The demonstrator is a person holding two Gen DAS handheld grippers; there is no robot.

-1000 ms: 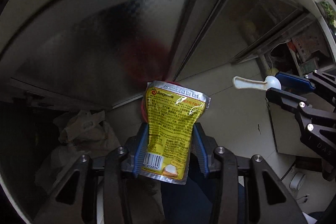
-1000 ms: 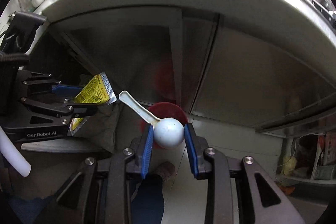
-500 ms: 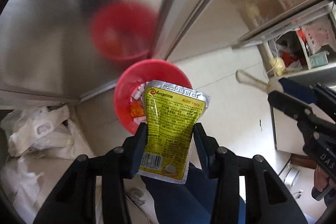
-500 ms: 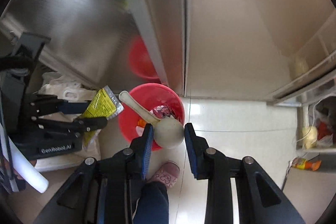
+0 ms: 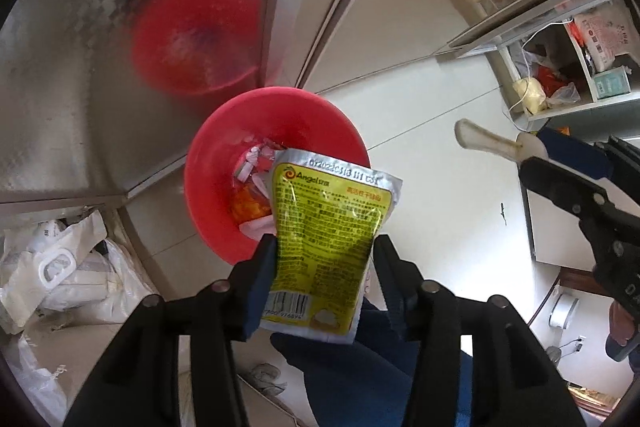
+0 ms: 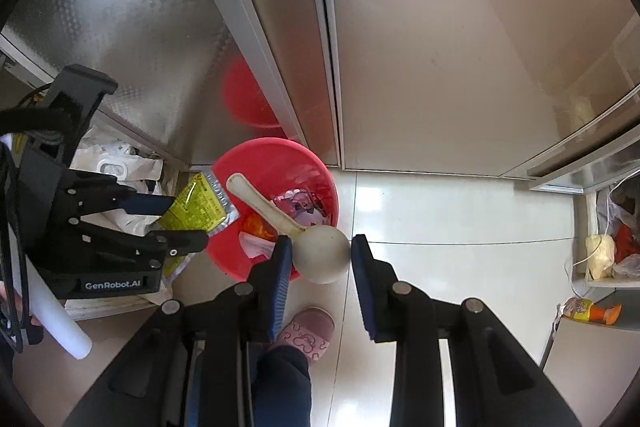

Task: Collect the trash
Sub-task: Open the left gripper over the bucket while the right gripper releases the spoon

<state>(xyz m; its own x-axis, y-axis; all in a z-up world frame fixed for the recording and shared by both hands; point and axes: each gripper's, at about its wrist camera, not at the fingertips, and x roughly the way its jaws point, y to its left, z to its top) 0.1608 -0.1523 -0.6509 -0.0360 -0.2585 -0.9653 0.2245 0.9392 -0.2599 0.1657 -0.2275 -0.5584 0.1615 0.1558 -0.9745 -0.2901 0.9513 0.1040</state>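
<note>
Bin point(image 5: 224, 155) contents partly hidden by packet point(image 5: 324, 239); left gripper point(image 5: 324, 267) opening around packet; right gripper point(image 6: 320, 259) clamps spoon point(image 6: 316, 251).

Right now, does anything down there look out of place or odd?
Nothing is spilled or broken. One oddity: the white spoon over the red bin looks intact, unlike the wrappers inside. The yellow packet sits slightly tilted as the left gripper opens.

Two hand-held grippers: the left point(image 5: 324, 259) at lower centre of the left wrist view, the right point(image 6: 320, 259) at lower centre of the right wrist view. One yellow packet point(image 5: 324, 243). One white spoon point(image 6: 304, 239). One red bin point(image 6: 320, 183), mid-frame, with several wrappers inside, too jumbled to count. One pink slipper point(image 6: 308, 335), bottom centre. One orange bottle point(image 6: 592, 309), far right.
</note>
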